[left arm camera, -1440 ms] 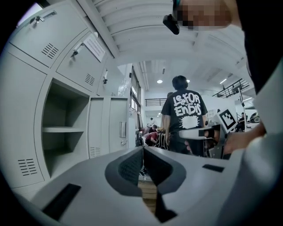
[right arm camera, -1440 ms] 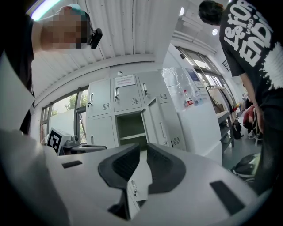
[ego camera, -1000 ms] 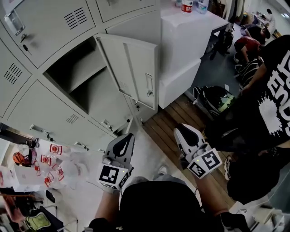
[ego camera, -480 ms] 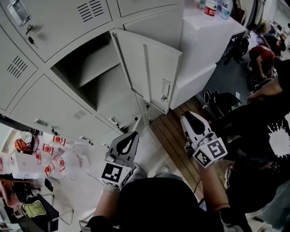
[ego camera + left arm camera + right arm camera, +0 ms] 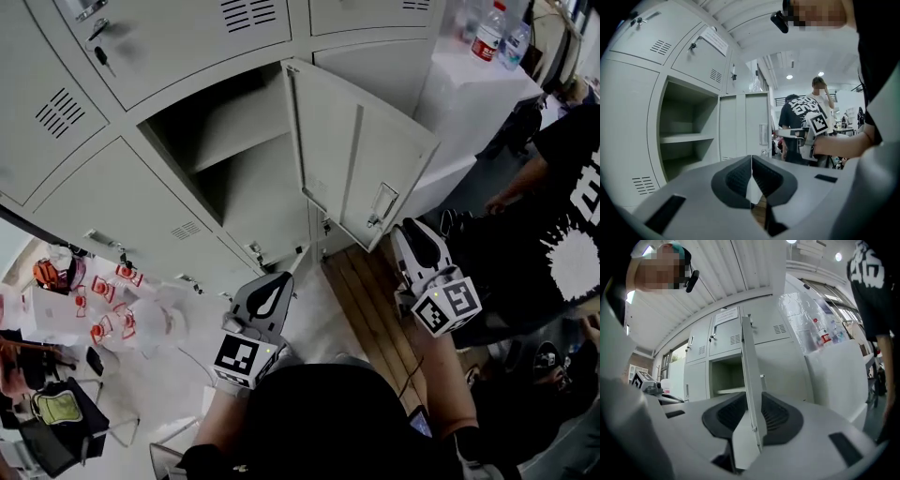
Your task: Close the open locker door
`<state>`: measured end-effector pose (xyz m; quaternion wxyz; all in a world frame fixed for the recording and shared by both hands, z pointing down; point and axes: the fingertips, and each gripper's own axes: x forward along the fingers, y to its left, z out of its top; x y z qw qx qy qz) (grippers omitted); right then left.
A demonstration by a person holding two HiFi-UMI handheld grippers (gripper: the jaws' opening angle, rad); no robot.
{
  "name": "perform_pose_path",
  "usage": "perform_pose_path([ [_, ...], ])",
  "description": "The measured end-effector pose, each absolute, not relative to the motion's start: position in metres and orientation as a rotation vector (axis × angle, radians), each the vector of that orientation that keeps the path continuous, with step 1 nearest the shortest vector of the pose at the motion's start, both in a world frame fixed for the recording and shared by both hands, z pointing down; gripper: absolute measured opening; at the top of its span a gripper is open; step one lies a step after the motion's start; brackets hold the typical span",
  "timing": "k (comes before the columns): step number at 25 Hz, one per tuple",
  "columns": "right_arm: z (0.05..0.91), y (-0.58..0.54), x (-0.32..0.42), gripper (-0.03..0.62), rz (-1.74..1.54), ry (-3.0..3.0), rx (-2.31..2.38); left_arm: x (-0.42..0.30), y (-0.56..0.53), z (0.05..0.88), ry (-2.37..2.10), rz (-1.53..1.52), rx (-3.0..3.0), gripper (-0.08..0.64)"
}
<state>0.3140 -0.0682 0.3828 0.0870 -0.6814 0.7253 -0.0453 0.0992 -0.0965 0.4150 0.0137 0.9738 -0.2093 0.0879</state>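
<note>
One pale grey metal locker door point(image 5: 361, 159) stands open, swung out from its shelved compartment point(image 5: 234, 178); I have two grippers. My left gripper point(image 5: 279, 278) is closed on nothing, well short of the door. My right gripper point(image 5: 410, 230) is parted narrowly, the door's lower free edge in the gap; contact unclear.

The locker door point(image 5: 361, 169) and the lockers point(image 5: 141, 56) round it are pale grey. The left hand-held gripper point(image 5: 278, 279) and the right hand-held gripper point(image 5: 410, 230) are light grey, with dark grey ribbed pads and black-and-white square markers. Brown floorboards point(image 5: 361, 300) meet white floor point(image 5: 187, 384). A bystander's T-shirt point(image 5: 572, 225) is black with white print.
</note>
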Motion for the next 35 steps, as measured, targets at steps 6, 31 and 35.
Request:
perform_pose_path([
  [6, 0.382, -0.085, 0.319, 0.129, -0.123, 2.16, -2.032, 0.086, -0.107, 0.422, -0.722, 0.291, 2.994, 0.023],
  [31, 0.377, -0.094, 0.231, 0.127, -0.153, 2.223, -1.989, 0.023, -0.124, 0.425, -0.719, 0.231, 2.962, 0.023],
  [35, 0.375, -0.101, 0.205, 0.128, -0.154, 2.246, -1.982, 0.007, -0.133, 0.423, -0.709, 0.205, 2.962, 0.023],
])
